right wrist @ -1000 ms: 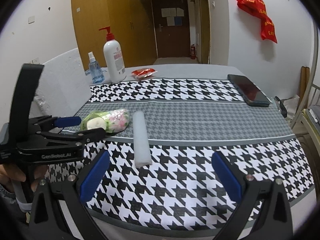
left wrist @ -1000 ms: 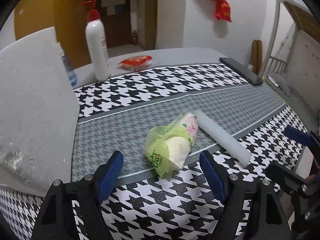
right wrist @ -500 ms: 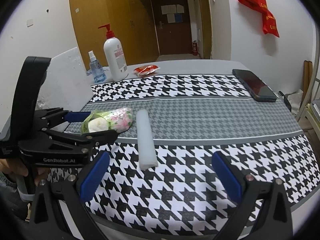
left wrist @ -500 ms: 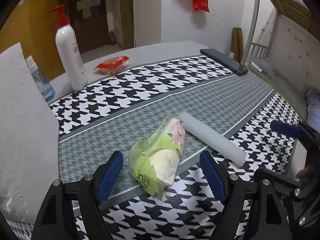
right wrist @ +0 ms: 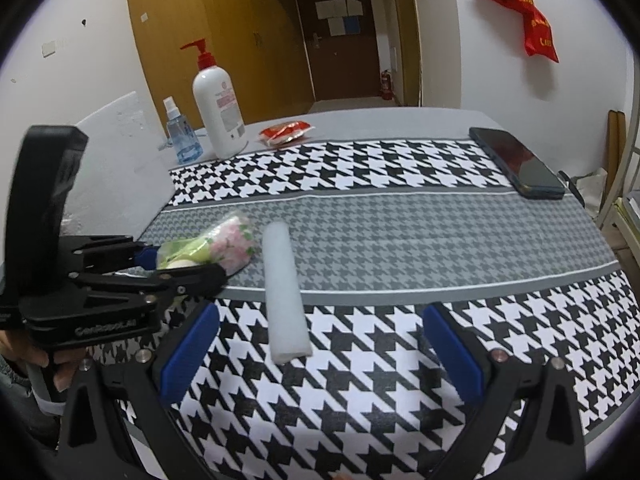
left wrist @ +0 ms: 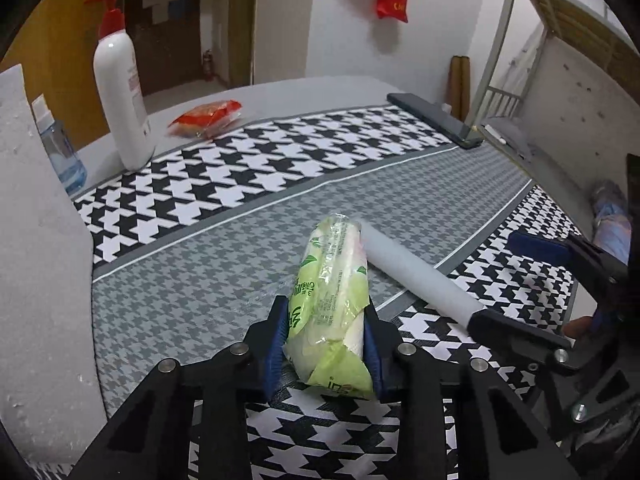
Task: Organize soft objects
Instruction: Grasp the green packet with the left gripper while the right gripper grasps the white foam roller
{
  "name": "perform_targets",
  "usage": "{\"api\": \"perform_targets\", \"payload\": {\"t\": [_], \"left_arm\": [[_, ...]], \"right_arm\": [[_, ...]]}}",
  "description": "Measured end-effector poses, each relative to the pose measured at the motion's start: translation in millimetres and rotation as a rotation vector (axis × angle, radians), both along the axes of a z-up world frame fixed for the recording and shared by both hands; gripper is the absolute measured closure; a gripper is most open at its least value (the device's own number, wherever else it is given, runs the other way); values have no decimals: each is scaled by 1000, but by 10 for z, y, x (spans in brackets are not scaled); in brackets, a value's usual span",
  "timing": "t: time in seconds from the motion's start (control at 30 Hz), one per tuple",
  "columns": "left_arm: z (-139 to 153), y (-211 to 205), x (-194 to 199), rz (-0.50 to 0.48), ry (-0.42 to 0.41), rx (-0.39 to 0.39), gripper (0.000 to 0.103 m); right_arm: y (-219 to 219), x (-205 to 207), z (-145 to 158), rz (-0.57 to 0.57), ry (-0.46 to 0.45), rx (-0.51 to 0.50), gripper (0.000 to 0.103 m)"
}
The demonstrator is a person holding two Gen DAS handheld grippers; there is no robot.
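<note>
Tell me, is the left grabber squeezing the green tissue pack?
Touching. In the left wrist view, the left gripper has both blue pads pressed against the sides of the green tissue pack, which bulges between them.

On the worktop (right wrist: 400, 120), the tissue pack (right wrist: 224, 240) lies at centre left, touching the foam roll (right wrist: 284, 288) to its right, with the pump bottle (right wrist: 218, 116) behind at upper left and the phone (right wrist: 516, 164) at upper right.

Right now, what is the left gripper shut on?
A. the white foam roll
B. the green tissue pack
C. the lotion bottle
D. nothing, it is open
B: the left gripper has its blue pads pressed against both sides of the green tissue pack, while the foam roll lies beside it on the table.
</note>
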State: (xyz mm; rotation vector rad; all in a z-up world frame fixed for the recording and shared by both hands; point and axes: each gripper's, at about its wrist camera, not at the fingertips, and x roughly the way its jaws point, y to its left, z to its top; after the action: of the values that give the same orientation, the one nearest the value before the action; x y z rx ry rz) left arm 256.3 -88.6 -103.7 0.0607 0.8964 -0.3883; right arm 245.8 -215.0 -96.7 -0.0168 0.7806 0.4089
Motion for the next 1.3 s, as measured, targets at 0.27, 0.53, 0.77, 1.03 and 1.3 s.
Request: {"api": "perform_targets", "payload": {"t": [0.27, 0.53, 0.77, 1.03, 1.3], "left_arm": [[47, 49, -93, 3, -41, -29, 68], [51, 163, -126, 50, -48, -39, 68], [65, 171, -145, 60, -65, -29, 68], [51, 191, -130, 75, -48, -33, 68], [68, 195, -158, 72, -57, -43, 68]], "right_arm": [[85, 32, -24, 50, 10, -41, 1], [250, 1, -93, 94, -3, -158, 24], [337, 9, -132, 130, 11, -183, 44], [348, 27, -131, 118, 20, -176, 47], [416, -22, -114, 132, 12, -186, 62]]}}
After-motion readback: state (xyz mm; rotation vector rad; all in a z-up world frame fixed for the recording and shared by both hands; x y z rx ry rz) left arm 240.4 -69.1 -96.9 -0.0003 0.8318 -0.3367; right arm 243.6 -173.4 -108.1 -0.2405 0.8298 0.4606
